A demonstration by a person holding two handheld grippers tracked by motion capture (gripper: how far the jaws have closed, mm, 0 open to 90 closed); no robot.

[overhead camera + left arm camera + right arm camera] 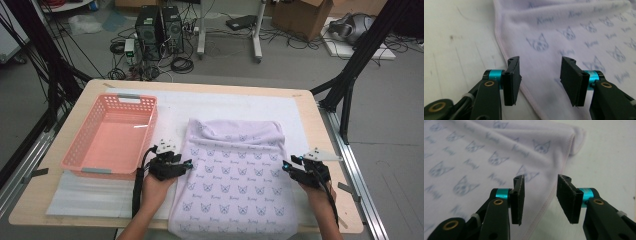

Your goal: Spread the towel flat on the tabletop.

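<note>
Lilac cat-print towel [232,175] lies flat on the table, just right of the pink basket [112,137], w/ near end over the table edge. Left gripper [186,163] sits at towel's left hem, right gripper [287,165] at its right hem. Both part-open, nothing pinched; hems lie under the gaps, prob. ready for a fold.

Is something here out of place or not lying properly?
Mostly tidy. The lilac towel hangs over the table's near edge, and its far end is folded back unevenly with a small wrinkle. The pink basket sits straight beside it.
</note>
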